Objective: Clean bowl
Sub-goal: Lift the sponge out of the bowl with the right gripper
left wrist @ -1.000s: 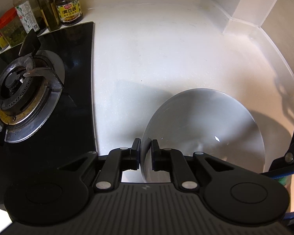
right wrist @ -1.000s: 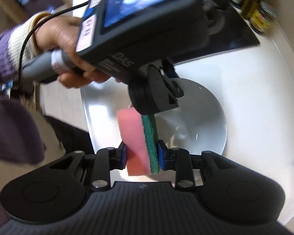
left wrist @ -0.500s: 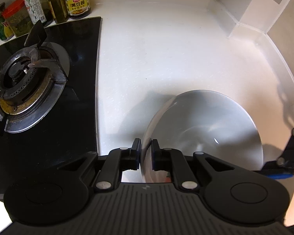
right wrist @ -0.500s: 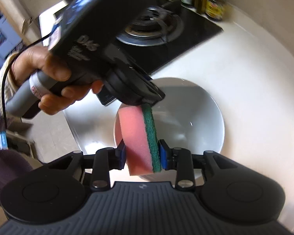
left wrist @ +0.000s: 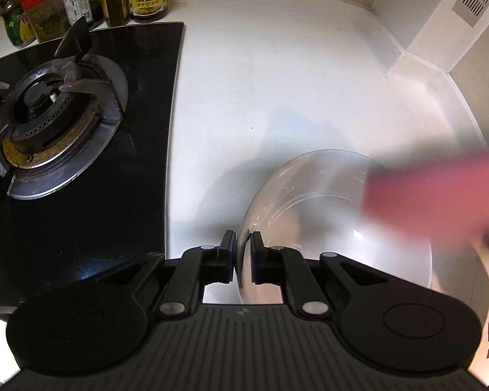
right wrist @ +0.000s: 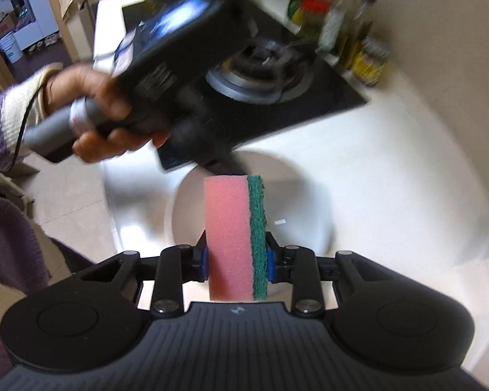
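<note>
Both grippers are working together: left gripper is closing on the bowl rim to steady it, right gripper is squeezing the sponge for scrubbing.

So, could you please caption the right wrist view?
Right claw closing on pink-green sponge above white bowl.

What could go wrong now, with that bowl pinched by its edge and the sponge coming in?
The left gripper pinches only the bowl rim, jaws closing; a hard scrub could tip or slip it onto the countertop. The sponge, clamped low in the right gripper, jaws closing, might bend. The gas burner sits close by.
</note>
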Action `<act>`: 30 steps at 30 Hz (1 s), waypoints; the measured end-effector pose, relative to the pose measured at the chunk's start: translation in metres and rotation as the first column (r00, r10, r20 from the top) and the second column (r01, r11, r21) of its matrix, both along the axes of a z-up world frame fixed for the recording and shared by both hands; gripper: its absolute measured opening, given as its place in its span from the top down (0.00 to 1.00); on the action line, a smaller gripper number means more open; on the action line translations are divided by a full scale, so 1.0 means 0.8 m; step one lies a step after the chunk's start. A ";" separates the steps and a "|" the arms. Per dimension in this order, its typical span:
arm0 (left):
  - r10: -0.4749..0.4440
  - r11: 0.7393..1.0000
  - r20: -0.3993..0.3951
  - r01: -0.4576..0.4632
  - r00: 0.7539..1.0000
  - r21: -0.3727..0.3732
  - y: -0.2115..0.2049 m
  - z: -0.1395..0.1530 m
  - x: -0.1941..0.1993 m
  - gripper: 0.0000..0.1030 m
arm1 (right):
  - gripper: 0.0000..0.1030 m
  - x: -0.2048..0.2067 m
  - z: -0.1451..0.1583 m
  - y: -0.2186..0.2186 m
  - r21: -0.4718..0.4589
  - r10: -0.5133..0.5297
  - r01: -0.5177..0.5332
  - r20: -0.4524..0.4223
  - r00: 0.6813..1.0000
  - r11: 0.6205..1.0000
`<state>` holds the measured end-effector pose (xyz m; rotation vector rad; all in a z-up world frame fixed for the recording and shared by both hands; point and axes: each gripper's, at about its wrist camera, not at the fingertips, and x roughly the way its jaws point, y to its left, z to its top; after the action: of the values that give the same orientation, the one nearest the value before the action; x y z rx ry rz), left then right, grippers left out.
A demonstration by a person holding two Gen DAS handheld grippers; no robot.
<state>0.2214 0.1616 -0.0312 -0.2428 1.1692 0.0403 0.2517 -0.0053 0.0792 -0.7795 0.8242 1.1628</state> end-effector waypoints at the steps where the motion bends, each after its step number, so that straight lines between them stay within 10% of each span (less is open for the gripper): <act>1: 0.005 1.000 -0.003 -0.005 1.000 -0.005 0.001 0.000 0.000 0.93 | 0.74 0.010 0.008 0.000 0.006 0.013 -0.013 0.041 0.999 1.000; 9: 0.050 0.998 -0.054 -0.052 0.997 -0.034 0.007 -0.001 -0.004 0.94 | 0.74 0.061 0.006 0.055 -0.080 0.201 -0.189 0.195 0.960 0.979; 16: 0.147 0.984 -0.100 -0.156 0.984 -0.089 0.015 -0.010 -0.011 0.93 | 0.74 0.060 -0.016 0.091 -0.061 0.387 -0.382 0.127 0.913 0.922; 24: 0.201 0.969 -0.126 -0.216 0.972 -0.121 0.007 -0.006 -0.030 0.93 | 0.74 0.062 -0.022 0.144 -0.247 0.747 -0.717 0.051 0.663 0.652; 30: 0.174 0.977 -0.131 -0.188 0.976 -0.104 0.002 -0.021 -0.027 0.92 | 0.74 0.072 -0.046 0.186 -0.327 0.823 -0.796 -0.084 0.562 0.510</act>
<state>0.1995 0.1633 -0.0482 -0.4550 1.2694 0.1499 0.3094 0.1438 0.0427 -1.6092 0.5683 1.8367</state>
